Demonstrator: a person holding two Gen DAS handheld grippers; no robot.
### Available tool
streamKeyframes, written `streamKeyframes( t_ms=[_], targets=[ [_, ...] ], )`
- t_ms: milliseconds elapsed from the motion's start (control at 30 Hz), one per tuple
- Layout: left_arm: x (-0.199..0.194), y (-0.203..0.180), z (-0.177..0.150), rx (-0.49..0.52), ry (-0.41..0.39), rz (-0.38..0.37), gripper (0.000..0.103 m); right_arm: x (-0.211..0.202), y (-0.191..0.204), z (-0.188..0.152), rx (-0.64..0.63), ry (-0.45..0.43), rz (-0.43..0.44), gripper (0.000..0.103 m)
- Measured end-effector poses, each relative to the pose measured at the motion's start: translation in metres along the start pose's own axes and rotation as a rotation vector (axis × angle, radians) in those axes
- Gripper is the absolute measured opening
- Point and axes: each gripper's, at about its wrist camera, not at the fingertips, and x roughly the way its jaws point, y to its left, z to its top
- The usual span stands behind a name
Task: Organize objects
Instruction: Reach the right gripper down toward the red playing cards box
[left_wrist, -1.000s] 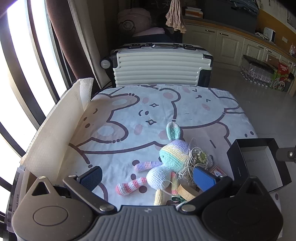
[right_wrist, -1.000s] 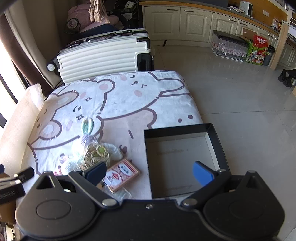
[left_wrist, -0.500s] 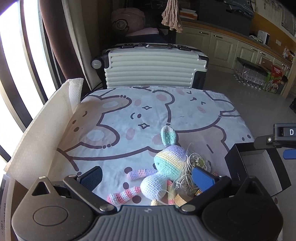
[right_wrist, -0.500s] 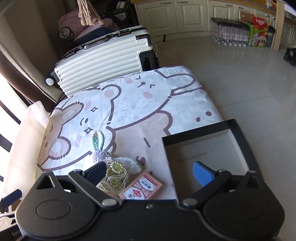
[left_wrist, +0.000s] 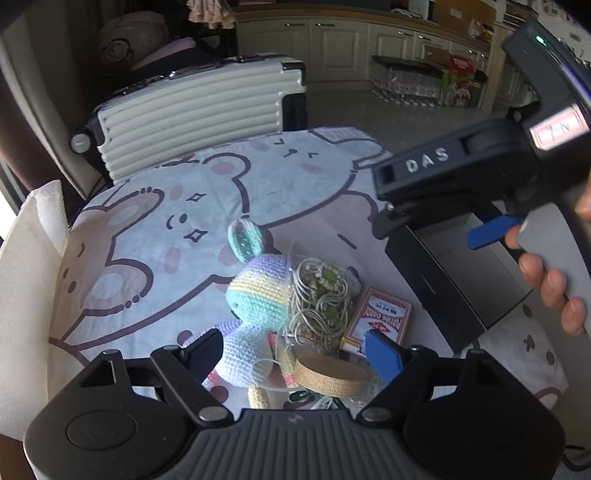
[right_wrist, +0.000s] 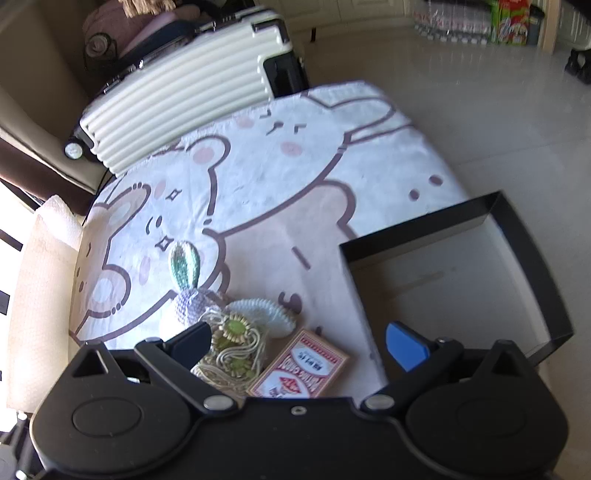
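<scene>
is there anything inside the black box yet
No: in the right wrist view the black box shows only its bare pale floor, while the card pack lies outside it on the cloth.

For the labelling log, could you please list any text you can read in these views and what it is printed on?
"DAS": raised letters on the right gripper, seen from the left wrist.
Card box: red print, too blurred to read.
Pink label on that gripper: illegible.
Red carton on the floor: too small.

A ribbed white suitcase (left_wrist: 192, 114) stands behind the cartoon-bear cloth (right_wrist: 258, 177).
</scene>
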Motion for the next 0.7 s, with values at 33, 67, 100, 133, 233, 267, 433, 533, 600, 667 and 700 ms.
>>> streamKeyframes(
  t_ms=[33,67,100,133,233,267,433,533,600,667,700],
  targets=[
    [0.003,-0.003,-0.002,0.021,0.01,-0.013,0.082,0.005,0.0,0.001,0.014,0.022,0.002,0.102],
    [0.007,-0.005,-0.003,0.041,0.019,-0.022,0.081,0.009,0.001,0.001,0.027,0.04,0.004,0.101],
    [0.01,-0.007,-0.005,0.06,0.028,-0.03,0.081,0.014,0.001,0.001,0.043,0.062,0.004,0.1],
    [0.012,-0.009,-0.007,0.076,0.037,-0.037,0.08,0.019,0.001,0.0,0.055,0.08,0.001,0.099],
    [0.02,-0.011,-0.012,0.097,0.069,-0.064,0.077,0.031,0.001,-0.001,0.082,0.122,-0.017,0.086],
    [0.024,-0.01,-0.014,0.096,0.08,-0.076,0.076,0.035,0.001,-0.001,0.094,0.141,-0.018,0.083],
    [0.039,-0.012,-0.02,0.113,0.138,-0.121,0.07,0.052,0.0,-0.002,0.112,0.198,-0.033,0.074],
    [0.048,-0.016,-0.022,0.138,0.156,-0.131,0.069,0.054,0.001,0.001,0.105,0.194,-0.028,0.074],
    [0.053,-0.019,-0.022,0.148,0.168,-0.135,0.069,0.056,0.001,0.003,0.101,0.202,-0.021,0.074],
    [0.061,-0.02,-0.021,0.158,0.184,-0.13,0.069,0.06,0.002,0.003,0.095,0.212,-0.02,0.074],
    [0.064,-0.021,-0.021,0.159,0.19,-0.128,0.069,0.062,0.002,0.003,0.092,0.22,-0.021,0.074]
  ],
)
